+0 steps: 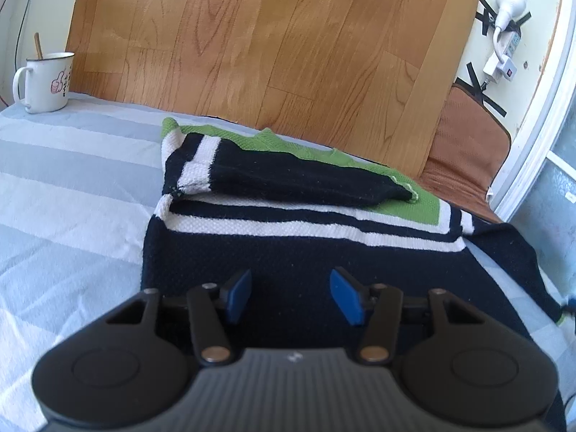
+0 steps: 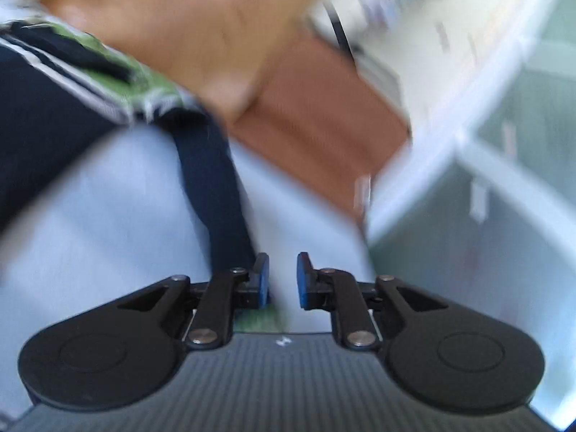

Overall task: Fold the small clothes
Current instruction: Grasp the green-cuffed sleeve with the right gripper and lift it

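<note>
We note, from the left: a mug (image 1: 45,81) stands at the far left corner of the bed (image 1: 64,187), well apart from the sweater (image 1: 288,223).

The sweater lies flat on the striped bedcover in front of the wooden headboard (image 1: 270,43). One sleeve (image 1: 288,176) is already folded across the chest. The other sleeve (image 2: 216,187) trails out to the right, so we judge the fold about half done: that sleeve and the body folds remain.

The left gripper (image 1: 291,295) hovers over the dark hem, pitched downward, fingers partly open and holding nothing.

The right gripper (image 2: 282,280) view is smeared. It sits rolled, pitched down at the bedcover. Its fingers stand narrowly apart, empty between the pads; the unfolded sleeve runs just beside its left finger.
</note>
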